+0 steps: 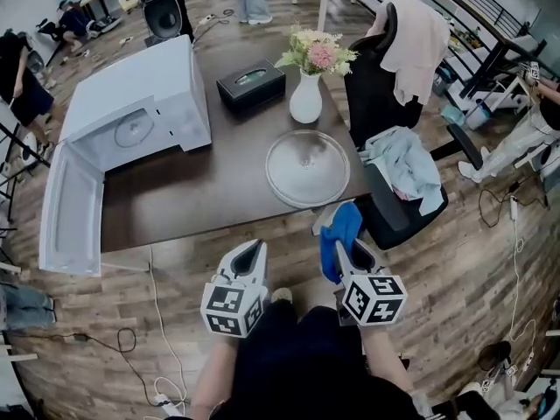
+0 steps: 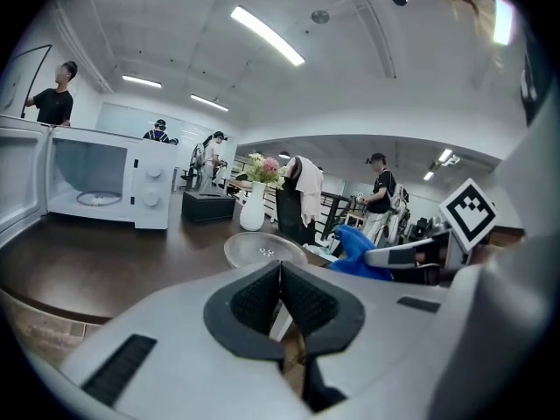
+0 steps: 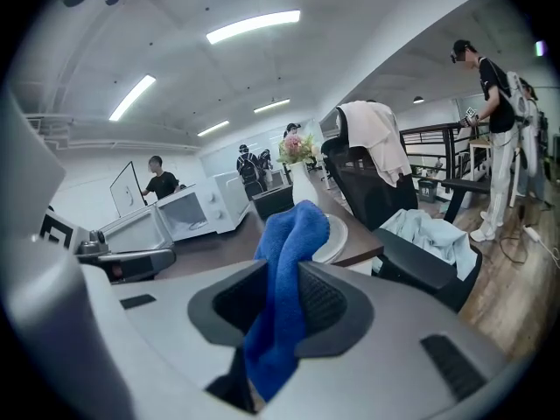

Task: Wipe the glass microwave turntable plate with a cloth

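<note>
The round glass turntable plate [image 1: 307,167] lies flat on the dark table [image 1: 192,191], near its front right corner, in front of the white vase. Both grippers are held off the table's front edge, above the wooden floor. My right gripper [image 1: 343,245] is shut on a blue cloth [image 1: 339,230], which stands up between the jaws in the right gripper view as the blue cloth [image 3: 284,261], with the plate [image 3: 339,234] just beyond it. My left gripper [image 1: 252,250] is shut with nothing in it; in its own view the left gripper [image 2: 280,280] points toward the plate [image 2: 262,250].
A white microwave [image 1: 131,112] stands at the table's left with its door [image 1: 68,208] swung open. A black tissue box [image 1: 251,86] and a vase of flowers [image 1: 306,94] sit behind the plate. An office chair [image 1: 394,86] draped with clothes stands by the table's right side. People stand further off.
</note>
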A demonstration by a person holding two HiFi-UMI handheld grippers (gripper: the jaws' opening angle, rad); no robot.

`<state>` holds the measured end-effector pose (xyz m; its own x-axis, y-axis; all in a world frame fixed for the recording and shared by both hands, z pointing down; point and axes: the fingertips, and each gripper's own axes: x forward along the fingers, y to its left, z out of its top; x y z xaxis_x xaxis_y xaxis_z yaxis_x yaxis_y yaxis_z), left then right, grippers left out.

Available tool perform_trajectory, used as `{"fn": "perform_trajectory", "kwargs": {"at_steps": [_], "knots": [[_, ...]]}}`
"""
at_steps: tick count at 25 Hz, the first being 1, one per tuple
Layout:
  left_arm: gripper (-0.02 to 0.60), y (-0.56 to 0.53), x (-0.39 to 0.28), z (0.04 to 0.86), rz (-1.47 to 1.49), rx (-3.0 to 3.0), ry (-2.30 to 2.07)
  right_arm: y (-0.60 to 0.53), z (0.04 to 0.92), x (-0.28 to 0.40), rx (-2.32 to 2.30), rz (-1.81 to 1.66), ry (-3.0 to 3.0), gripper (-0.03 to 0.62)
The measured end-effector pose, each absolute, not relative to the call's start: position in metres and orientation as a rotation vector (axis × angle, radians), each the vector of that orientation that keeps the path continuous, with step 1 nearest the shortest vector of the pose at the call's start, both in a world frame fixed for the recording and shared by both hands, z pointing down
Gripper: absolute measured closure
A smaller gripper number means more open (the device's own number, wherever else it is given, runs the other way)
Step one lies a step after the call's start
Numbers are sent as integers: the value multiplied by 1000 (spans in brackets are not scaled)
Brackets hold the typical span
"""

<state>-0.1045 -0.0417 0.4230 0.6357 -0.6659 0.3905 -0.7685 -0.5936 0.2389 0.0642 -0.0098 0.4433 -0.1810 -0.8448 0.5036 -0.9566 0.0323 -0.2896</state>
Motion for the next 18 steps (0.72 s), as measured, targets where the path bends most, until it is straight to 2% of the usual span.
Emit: {"fn": "perform_trajectory", "kwargs": {"at_steps": [18], "knots": [[575,-122,-78,462,416,2308,-1147,-94,452,80,1712,861,-2117,505]]}}
